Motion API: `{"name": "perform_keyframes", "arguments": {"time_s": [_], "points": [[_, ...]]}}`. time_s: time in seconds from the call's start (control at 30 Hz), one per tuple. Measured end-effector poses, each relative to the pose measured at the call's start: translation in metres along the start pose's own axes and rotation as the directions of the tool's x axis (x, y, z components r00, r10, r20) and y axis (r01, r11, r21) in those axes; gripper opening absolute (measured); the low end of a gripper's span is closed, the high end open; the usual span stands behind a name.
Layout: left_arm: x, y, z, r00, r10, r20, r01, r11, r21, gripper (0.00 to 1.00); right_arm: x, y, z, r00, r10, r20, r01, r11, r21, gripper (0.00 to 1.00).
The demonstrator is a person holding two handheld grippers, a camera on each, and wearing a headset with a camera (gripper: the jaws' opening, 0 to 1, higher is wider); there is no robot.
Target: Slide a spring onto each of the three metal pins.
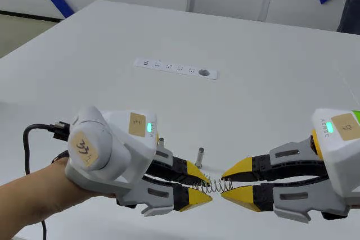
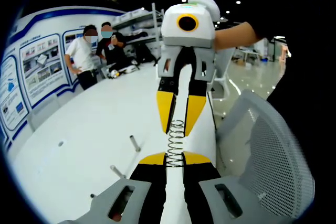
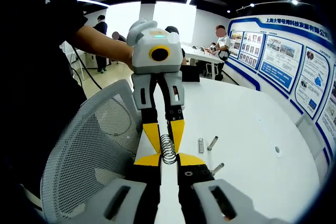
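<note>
Two yellow-jawed grippers meet tip to tip in the head view. The left gripper (image 1: 207,189) pinches a thin coiled steel spring (image 1: 216,185), and the right gripper (image 1: 223,184) flanks its far end, grip unclear. At eleven o'clock a short upright metal pin (image 1: 199,157) stands bare.

Left gripper view: bare pins (image 2: 135,143) at eight o'clock.

Right gripper view adds a second small spring (image 3: 200,145) at two o'clock beside the pins, perhaps sleeved on one. Probably two or three pins remain.

White-bodied left gripper (image 1: 210,187) and right gripper (image 1: 223,184), yellow-tipped black jaws, green lights, handwritten tan labels, black cable (image 1: 25,150).
</note>
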State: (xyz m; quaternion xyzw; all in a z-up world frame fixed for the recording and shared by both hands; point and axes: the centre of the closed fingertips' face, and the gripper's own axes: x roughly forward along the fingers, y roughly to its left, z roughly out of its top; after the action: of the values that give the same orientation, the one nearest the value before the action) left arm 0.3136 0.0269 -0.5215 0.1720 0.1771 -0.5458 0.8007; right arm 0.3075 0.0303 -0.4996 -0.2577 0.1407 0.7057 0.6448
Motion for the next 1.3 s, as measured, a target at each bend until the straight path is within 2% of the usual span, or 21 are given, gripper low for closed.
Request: {"name": "perform_keyframes", "arguments": {"time_s": [0.1, 0.23, 0.6, 0.83, 1.3], "points": [[0.0, 0.0, -0.002, 1.0, 0.002, -0.007, -0.001, 1.0, 0.004, 0.1, 0.001, 0.001, 0.011, 0.999, 0.011, 0.043, -0.012, 1.0, 0.027, 0.11], [0.0, 0.002, -0.003, 0.9999, 0.008, -0.012, -0.008, 1.0, 0.003, 0.1, 0.003, 0.0, 0.011, 0.9993, 0.006, 0.038, -0.007, 1.0, 0.028, 0.11], [-0.002, 0.003, -0.004, 0.9998, 0.018, -0.007, -0.018, 1.0, -0.005, 0.1, 0.008, -0.001, 0.028, 0.9936, 0.002, 0.113, -0.011, 0.997, 0.072, 0.11], [0.0, 0.001, -0.006, 0.9998, 0.014, -0.014, -0.014, 1.0, -0.01, 0.1, 0.013, 0.0, 0.031, 0.9932, 0.005, 0.116, -0.013, 0.997, 0.07, 0.11], [0.004, -0.002, -0.009, 1.0, 0.008, 0.005, -0.008, 0.999, -0.033, 0.1, 0.019, 0.003, 0.032, 0.9958, 0.02, 0.089, -0.026, 0.997, 0.069, 0.11]]}}
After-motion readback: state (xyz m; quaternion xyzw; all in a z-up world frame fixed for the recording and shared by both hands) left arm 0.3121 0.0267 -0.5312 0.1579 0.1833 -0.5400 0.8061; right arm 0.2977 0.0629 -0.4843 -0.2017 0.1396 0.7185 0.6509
